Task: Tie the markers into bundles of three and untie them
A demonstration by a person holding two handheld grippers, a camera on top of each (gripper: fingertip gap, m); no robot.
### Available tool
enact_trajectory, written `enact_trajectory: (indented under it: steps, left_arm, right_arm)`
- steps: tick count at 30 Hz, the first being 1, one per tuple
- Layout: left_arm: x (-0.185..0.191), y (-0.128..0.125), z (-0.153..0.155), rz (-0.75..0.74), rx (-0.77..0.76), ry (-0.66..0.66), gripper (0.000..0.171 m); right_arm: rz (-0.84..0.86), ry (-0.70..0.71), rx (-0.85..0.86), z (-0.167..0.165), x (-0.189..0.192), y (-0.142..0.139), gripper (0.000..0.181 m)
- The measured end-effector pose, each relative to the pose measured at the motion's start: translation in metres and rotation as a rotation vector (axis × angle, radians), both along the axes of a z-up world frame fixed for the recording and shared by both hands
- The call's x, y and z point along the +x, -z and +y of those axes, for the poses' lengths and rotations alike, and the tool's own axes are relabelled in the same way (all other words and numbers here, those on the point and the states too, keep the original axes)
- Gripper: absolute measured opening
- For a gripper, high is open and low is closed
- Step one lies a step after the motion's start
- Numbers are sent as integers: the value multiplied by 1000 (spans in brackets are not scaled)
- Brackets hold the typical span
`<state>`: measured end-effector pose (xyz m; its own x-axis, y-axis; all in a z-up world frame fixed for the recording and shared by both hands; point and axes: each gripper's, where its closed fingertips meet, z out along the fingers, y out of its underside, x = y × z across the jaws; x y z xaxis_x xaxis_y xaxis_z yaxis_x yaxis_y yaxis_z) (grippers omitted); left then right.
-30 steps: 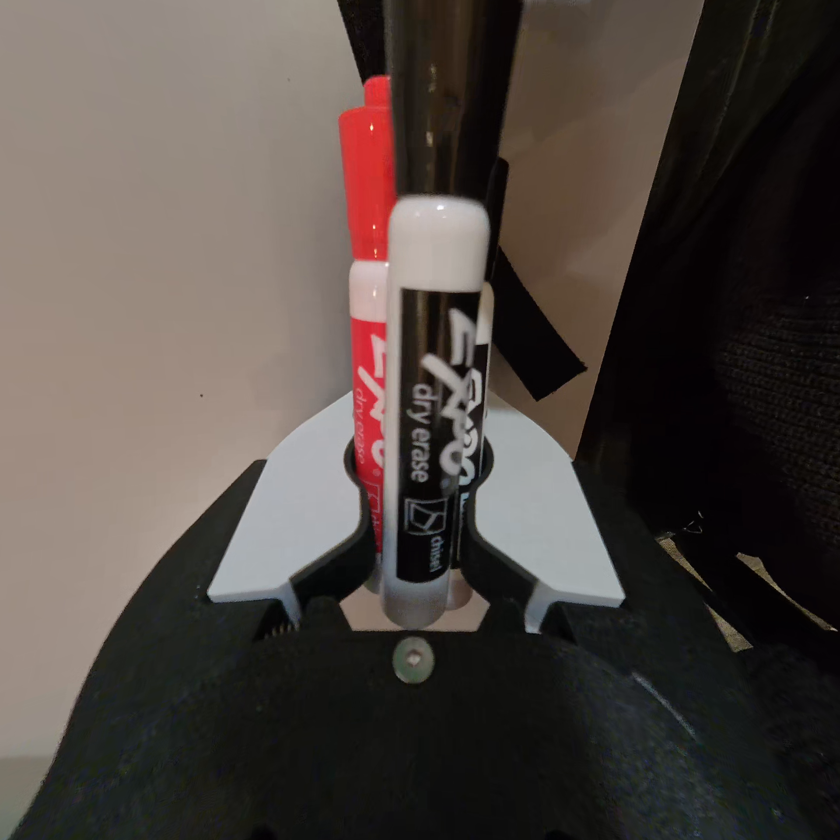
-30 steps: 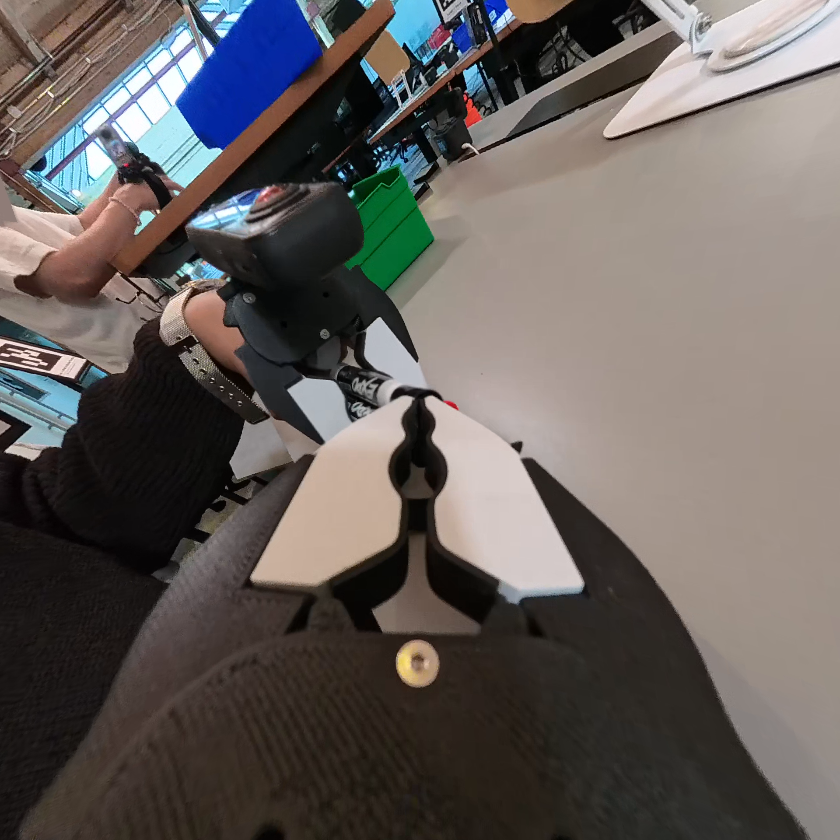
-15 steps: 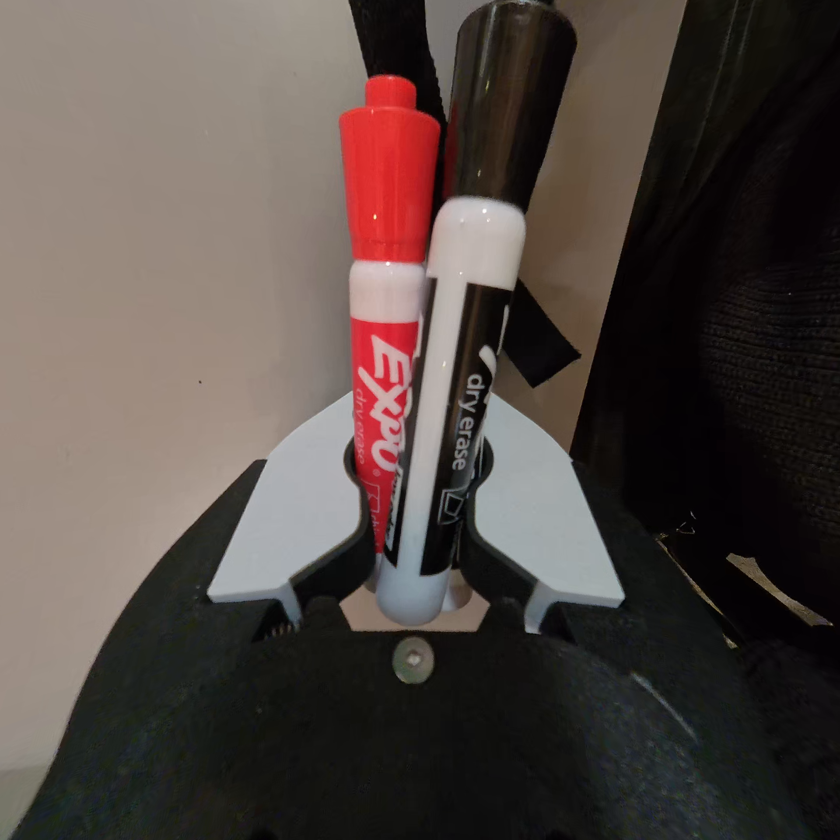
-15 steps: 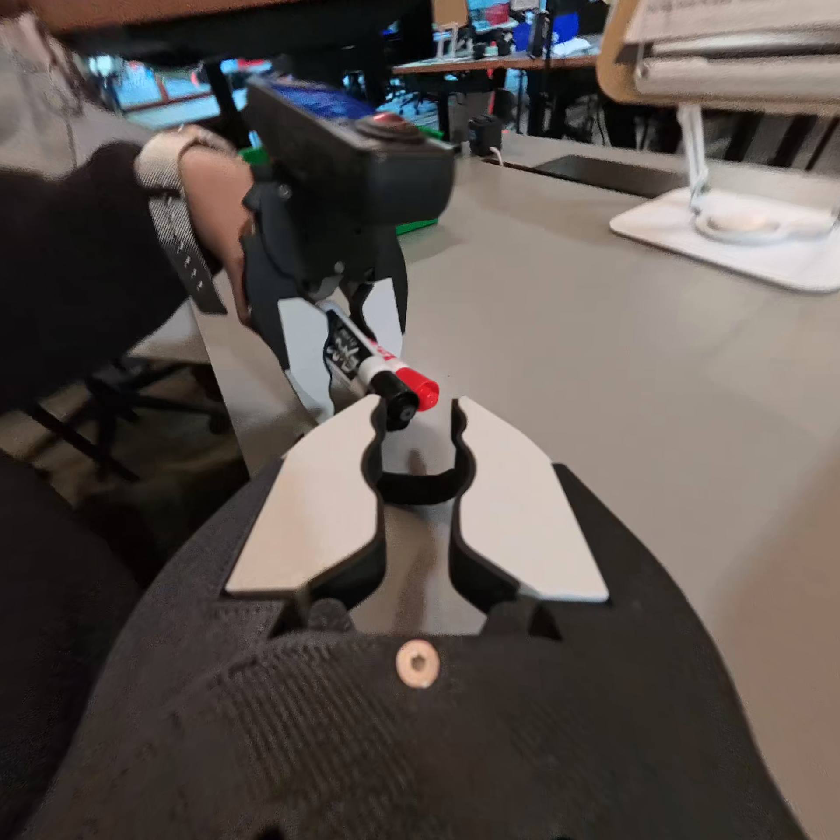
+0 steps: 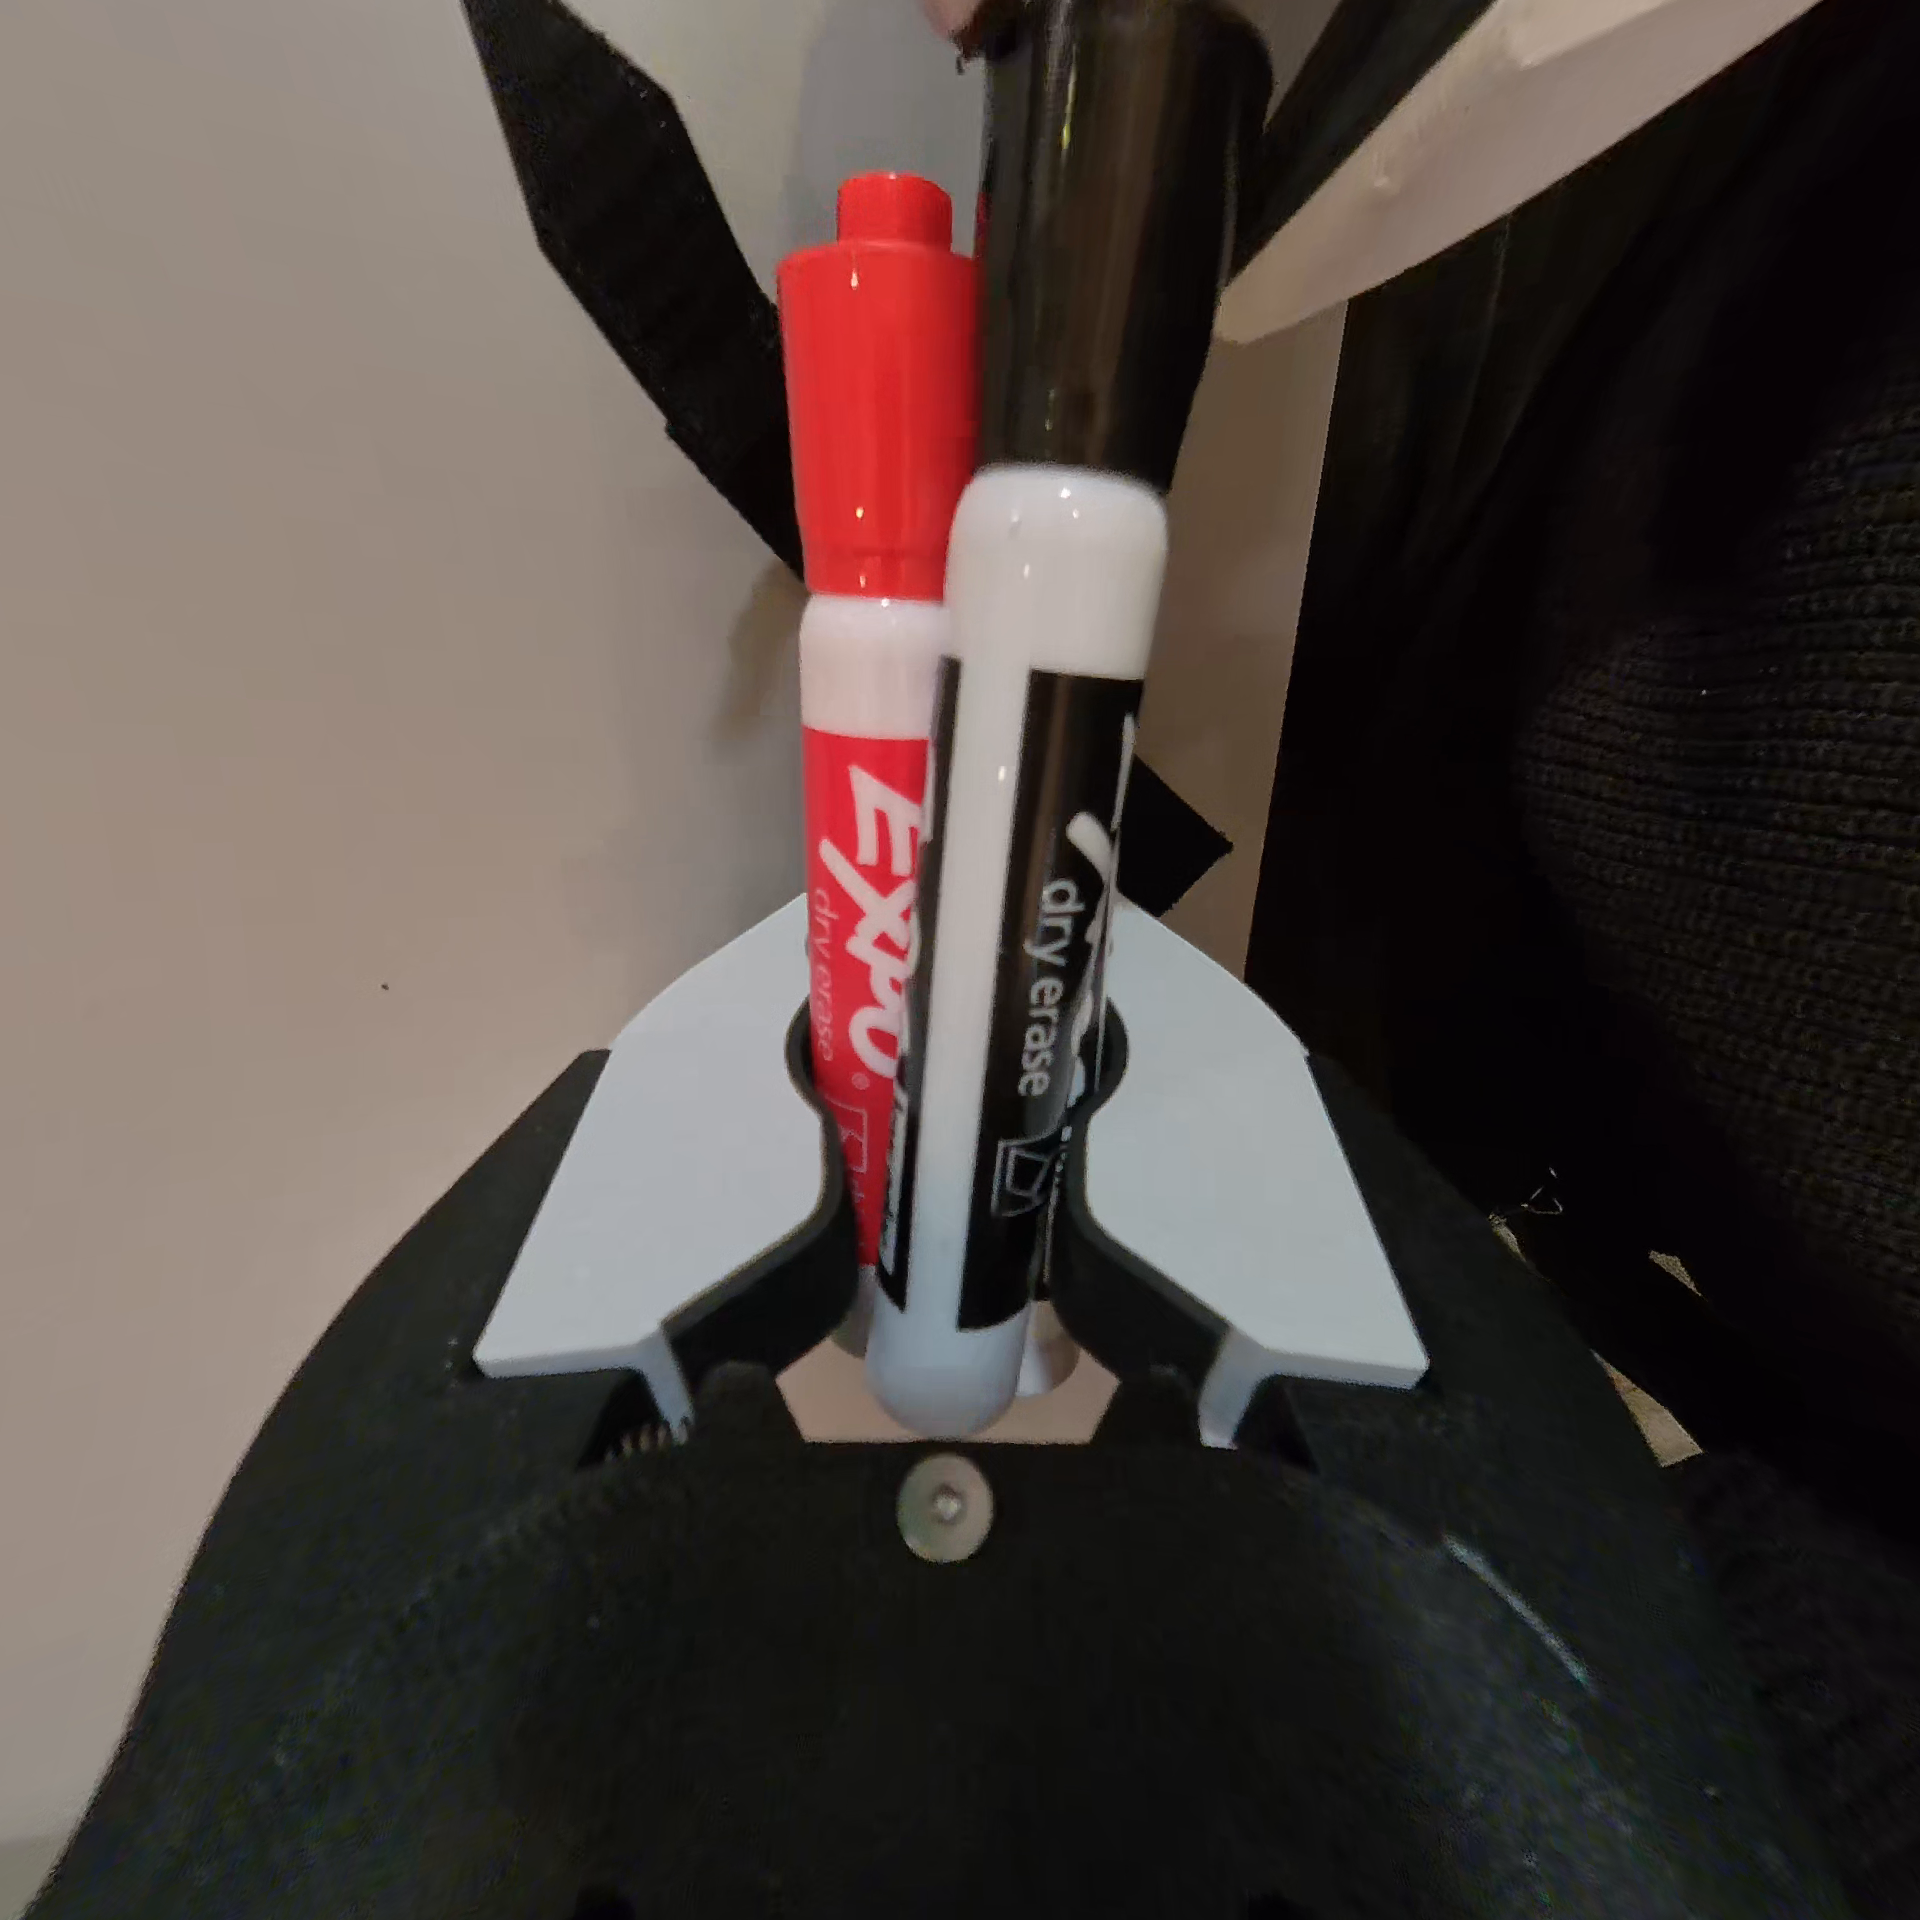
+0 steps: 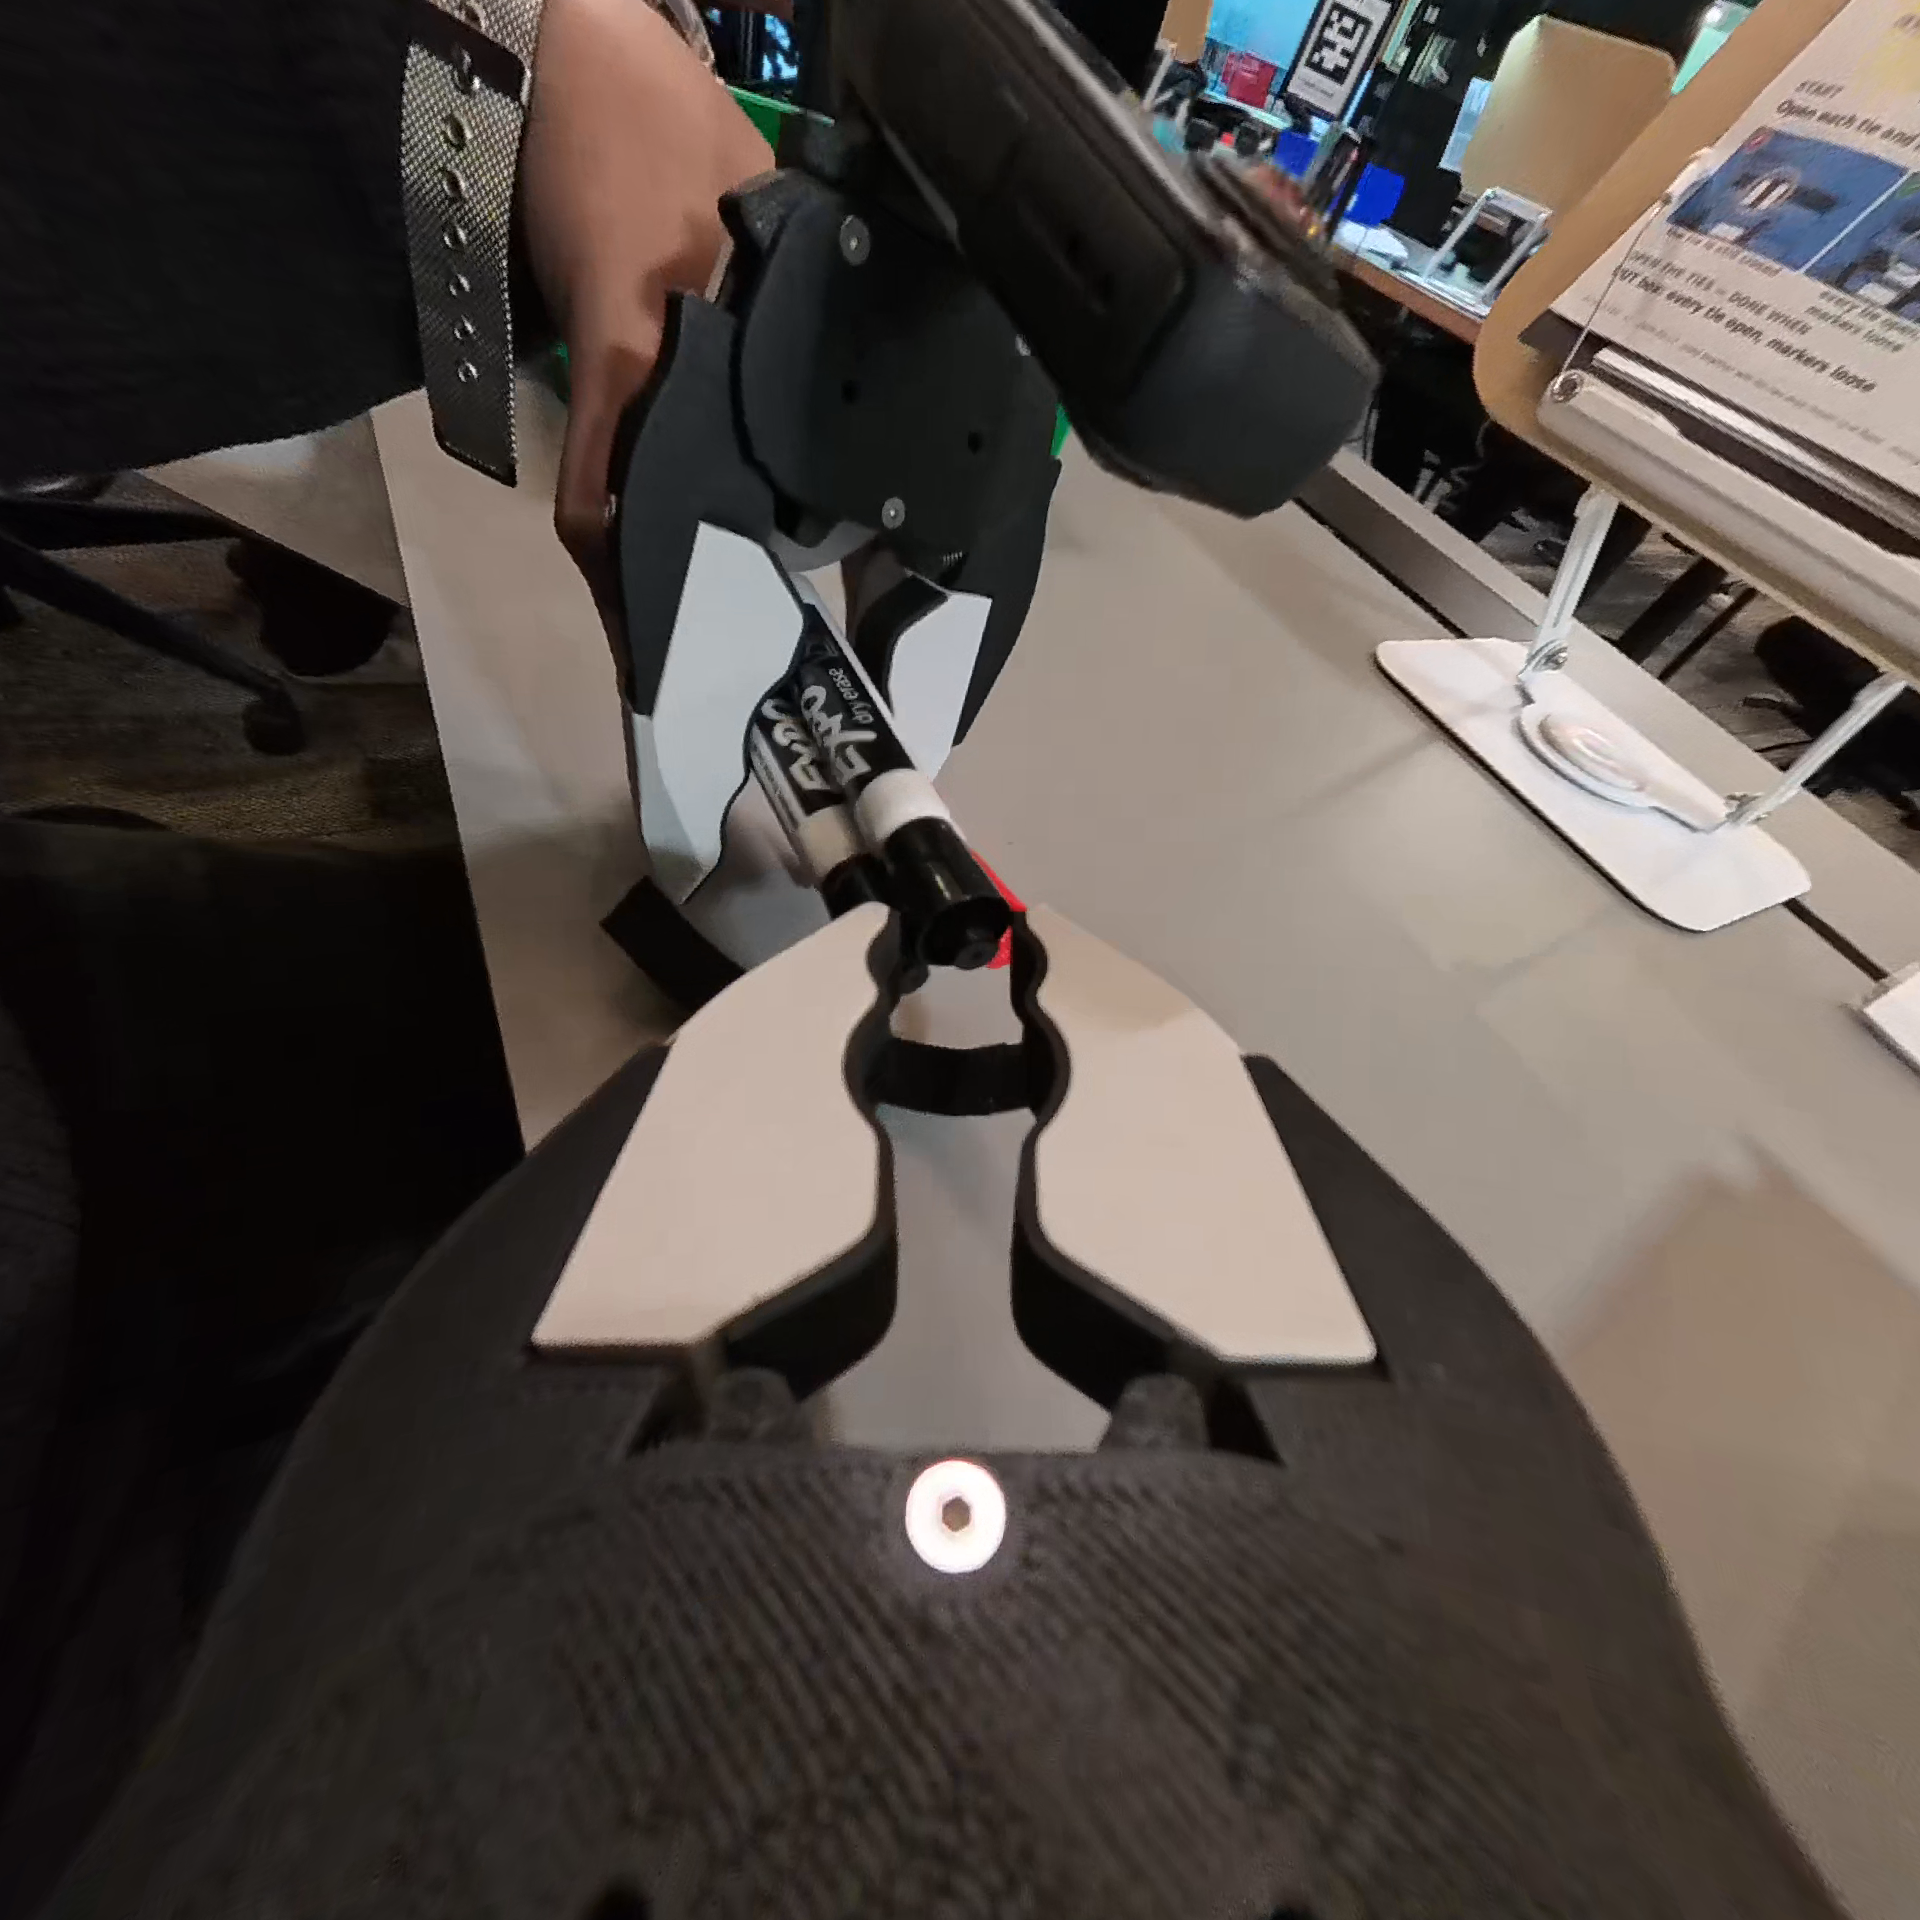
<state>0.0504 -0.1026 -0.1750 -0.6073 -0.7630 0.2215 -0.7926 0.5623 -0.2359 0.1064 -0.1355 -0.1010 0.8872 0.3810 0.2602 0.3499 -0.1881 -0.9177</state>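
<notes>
Where the two views agree, findings stand as follows.
Left gripper [image 5: 951, 1101]: jaws clamped on the marker barrels near their butt ends, caps pointing away.
Markers: a red marker [image 5: 873, 665] and a black marker [image 5: 1049, 831] lie side by side, touching; the right wrist view shows a second black barrel beside the first, so three in the bundle [image 6: 883, 821], held above the tabletop [image 6: 1299, 935].
Strap: a black strap [image 5: 623, 260] hangs loose behind the caps; not seen wrapped around the barrels.
Right gripper [image 6: 956, 956]: jaws parted, tips at either side of the cap ends; a black loop [image 6: 951, 1070] spans the gap between them, contact unclear.
Handling, judged: markers light, rigid, smooth plastic, apt to slide and roll against each other; strap soft, limp.
Hold point, judged: keep the clamp on the barrels; take the strap by its free end.
Risk, judged: one marker slipping lengthwise out of the clamp.
</notes>
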Motion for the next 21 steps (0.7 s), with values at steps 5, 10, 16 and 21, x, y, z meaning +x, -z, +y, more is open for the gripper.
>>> enact_trajectory:
  steps: [5, 10, 16, 21]
  left_arm:
    - [0, 0, -6, 2, 13, 23, 43]
    - [0, 3, -11, 6, 29, 50, 43]
    - [1, 0, -12, -9, 34, 49, 43]
    - [0, 3, -12, 9, 69, 60, 43]
  right_arm:
    - [8, -64, -3, -5, 2, -3, 19]
    - [-12, -110, -18, -11, 6, -1, 19]
    - [-8, -121, -11, -14, 9, -5, 19]
    - [-43, -113, -17, -12, 4, 0, 19]
